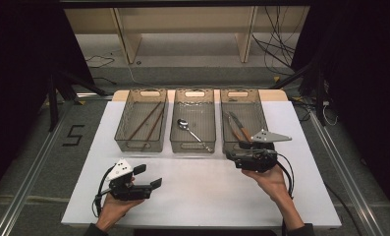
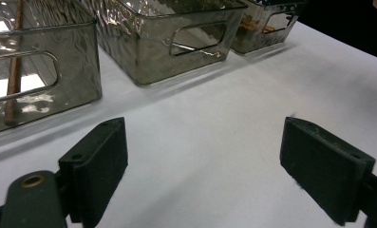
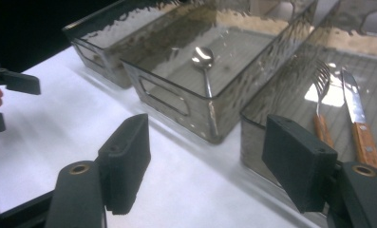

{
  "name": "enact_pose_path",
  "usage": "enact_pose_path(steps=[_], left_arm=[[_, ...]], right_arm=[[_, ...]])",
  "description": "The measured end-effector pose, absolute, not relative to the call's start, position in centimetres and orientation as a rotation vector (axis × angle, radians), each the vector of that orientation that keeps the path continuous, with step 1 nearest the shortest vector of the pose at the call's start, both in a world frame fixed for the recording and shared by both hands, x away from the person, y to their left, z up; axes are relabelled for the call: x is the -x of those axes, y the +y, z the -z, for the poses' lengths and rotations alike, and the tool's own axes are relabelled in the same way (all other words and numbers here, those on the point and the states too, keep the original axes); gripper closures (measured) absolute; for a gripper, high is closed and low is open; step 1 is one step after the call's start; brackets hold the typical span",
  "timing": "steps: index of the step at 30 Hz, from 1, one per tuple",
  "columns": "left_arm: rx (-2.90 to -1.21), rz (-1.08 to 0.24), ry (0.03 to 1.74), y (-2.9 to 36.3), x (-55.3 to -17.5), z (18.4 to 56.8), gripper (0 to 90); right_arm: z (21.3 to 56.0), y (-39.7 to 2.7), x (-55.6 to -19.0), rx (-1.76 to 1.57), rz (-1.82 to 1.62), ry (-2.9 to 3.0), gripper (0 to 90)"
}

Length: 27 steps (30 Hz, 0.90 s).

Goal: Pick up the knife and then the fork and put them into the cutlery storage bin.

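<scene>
fork (image 3: 322, 99) and knife (image 3: 357, 116) lie in the right bin (image 1: 242, 123); both grippers' fingers (image 3: 297, 159) are released and empty. reaching in, the right gripper (image 1: 239, 152) might snag the bin's near wall.

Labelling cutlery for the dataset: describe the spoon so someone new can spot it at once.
On the white table three smoky transparent plastic bins stand in a row along the far edge. The middle bin holds one shiny silver metal spoon, lying diagonally with its bowl toward the far left. It is alone in its bin; the left bin holds brown chopsticks, the right bin wooden-handled cutlery.
</scene>
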<state>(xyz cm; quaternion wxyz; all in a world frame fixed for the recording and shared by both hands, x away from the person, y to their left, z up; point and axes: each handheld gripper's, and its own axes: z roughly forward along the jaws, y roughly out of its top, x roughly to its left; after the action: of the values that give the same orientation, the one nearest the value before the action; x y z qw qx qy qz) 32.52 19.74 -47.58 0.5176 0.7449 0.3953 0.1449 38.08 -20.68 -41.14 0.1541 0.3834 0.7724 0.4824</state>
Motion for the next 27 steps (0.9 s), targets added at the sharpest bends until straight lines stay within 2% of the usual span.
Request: enact_pose_path(steps=[12, 27], left_arm=[[-1.792, -0.337, 0.946, 19.8, -32.6, 47.6, 15.9], [-1.796, -0.325, 0.941, 19.7, -32.5, 47.6, 15.9]], right_arm=[[42.3, -19.8, -35.8, -1.012, -1.479, 2.201, 31.8], [43.5, -19.9, -33.8, -0.946, -1.526, 2.206, 24.7]])
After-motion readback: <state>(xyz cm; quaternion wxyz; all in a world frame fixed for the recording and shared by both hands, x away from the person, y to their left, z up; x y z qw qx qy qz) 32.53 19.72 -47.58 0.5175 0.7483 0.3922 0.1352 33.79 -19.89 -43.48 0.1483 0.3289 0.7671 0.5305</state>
